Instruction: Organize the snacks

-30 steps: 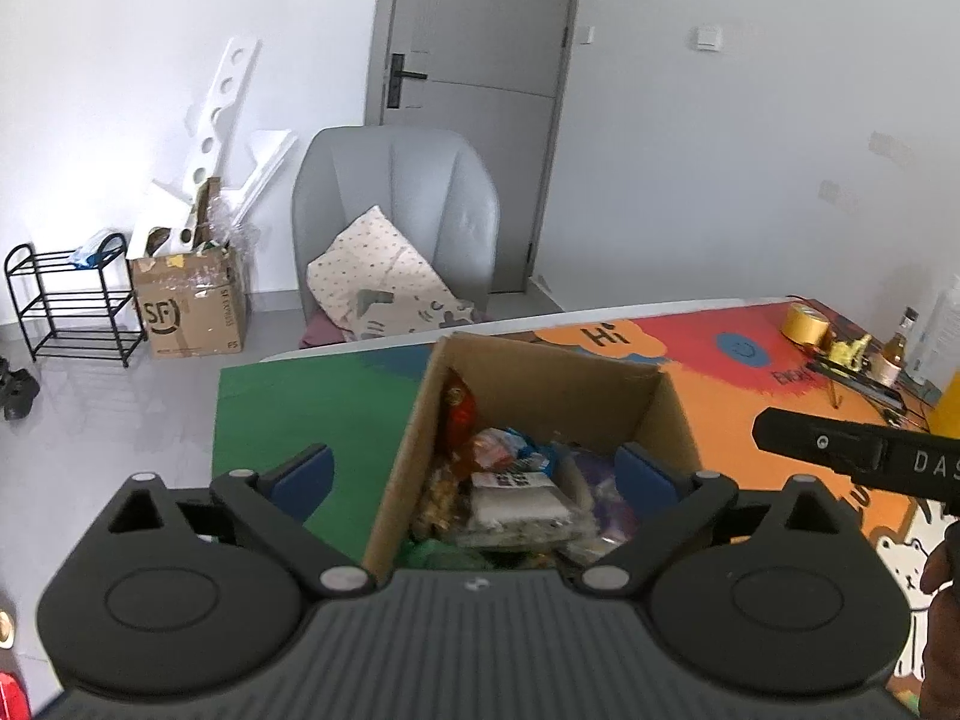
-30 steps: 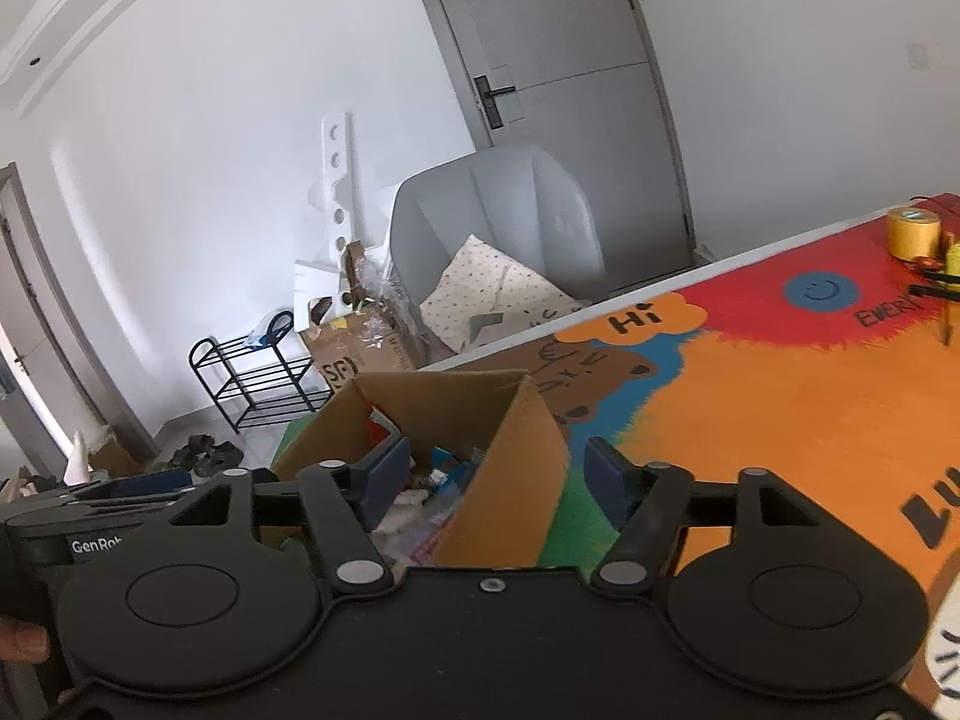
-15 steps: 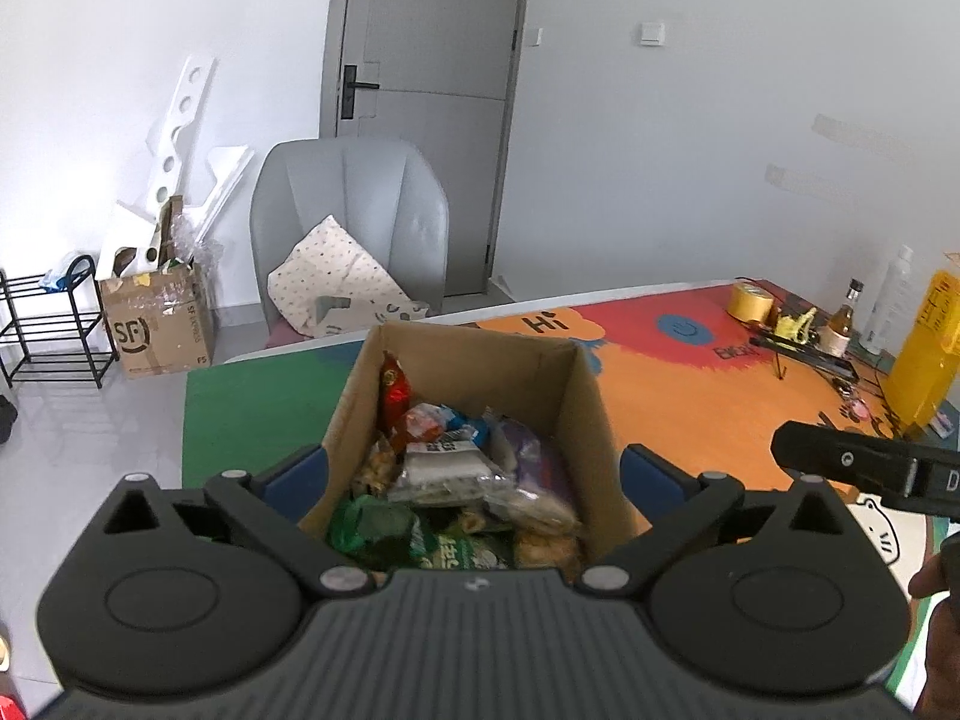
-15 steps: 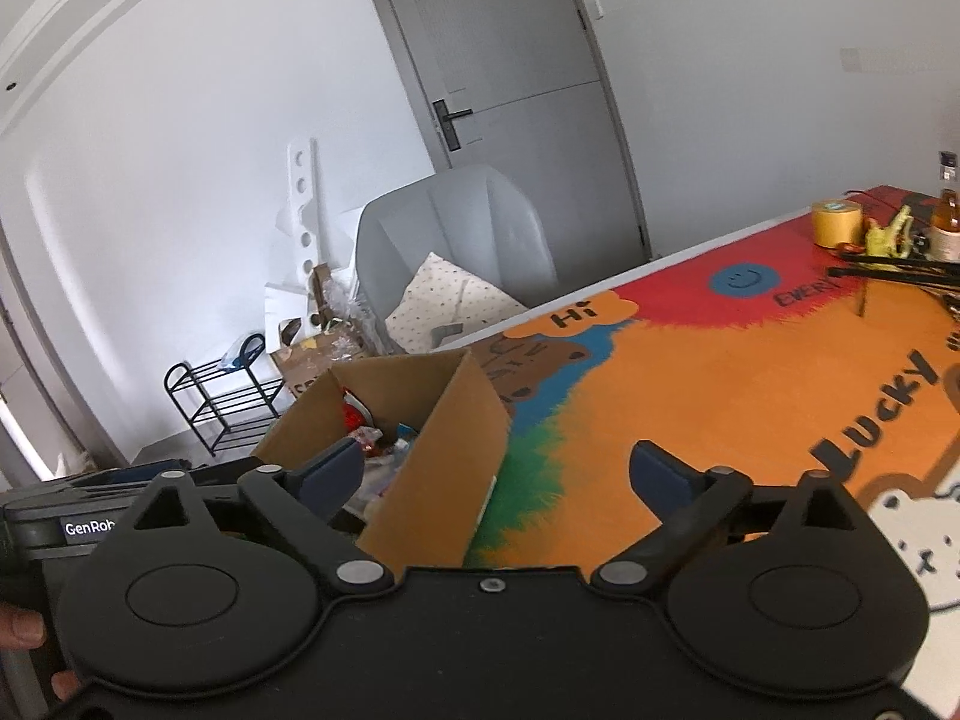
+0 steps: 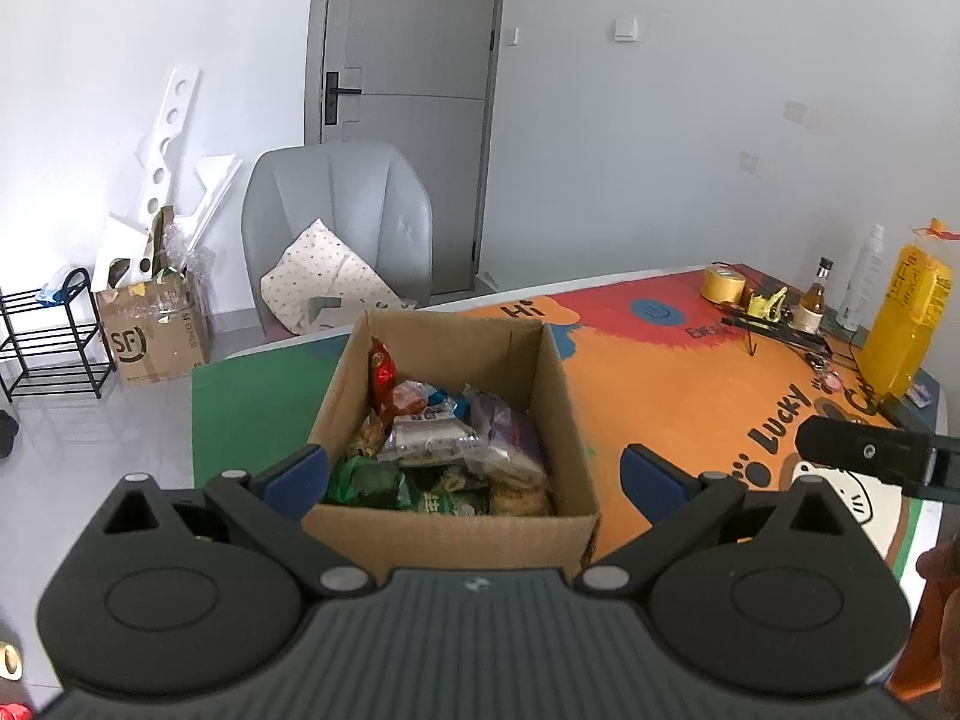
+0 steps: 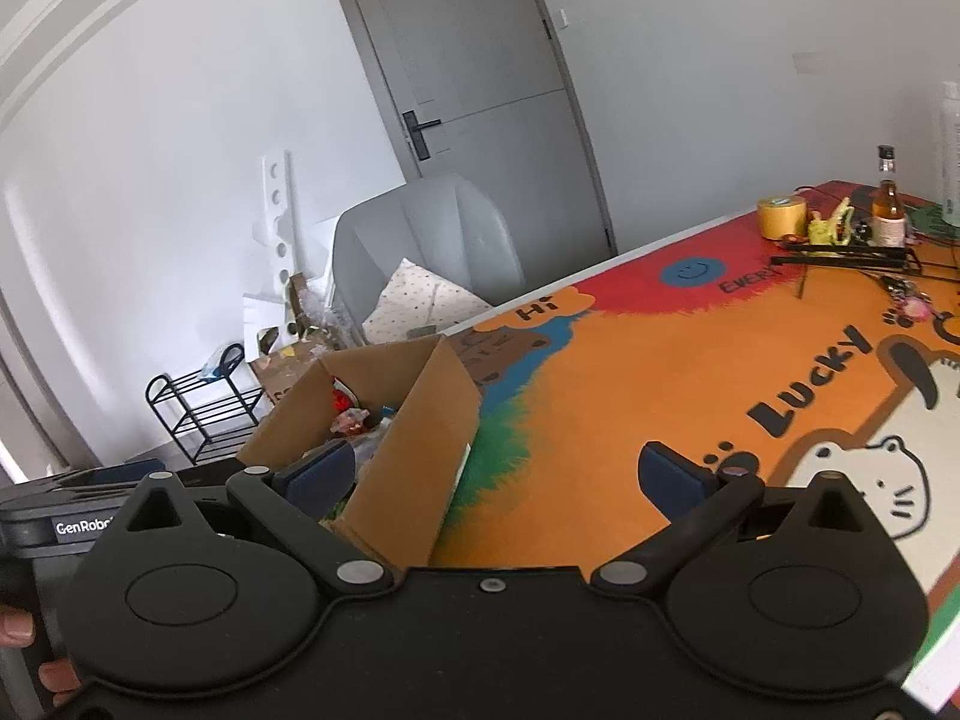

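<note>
An open cardboard box (image 5: 558, 396) full of snack packets stands on the colourful table mat. Inside are a red packet (image 5: 382, 373), a clear grey packet (image 5: 429, 441), green packets (image 5: 366, 483) and a purple one (image 5: 510, 426). My left gripper (image 5: 474, 474) is open and empty, above the box's near wall, fingers either side of it. My right gripper (image 6: 492, 474) is open and empty, to the right of the box (image 6: 414, 444), over its right wall and the mat. The right gripper's body shows at the right of the left wrist view (image 5: 870, 450).
The table mat (image 6: 660, 372) stretches to the right. At its far end stand a yellow tape roll (image 5: 723, 285), a small bottle (image 5: 813, 300), a black wire rack (image 6: 840, 252) and a yellow bottle (image 5: 906, 330). A grey chair (image 5: 336, 228) with a cushion stands behind the table.
Both grippers have pulled back and turned right. The box now sits lower and more fully in the left wrist view, and further left in the right wrist view. The right jaws have widened.
</note>
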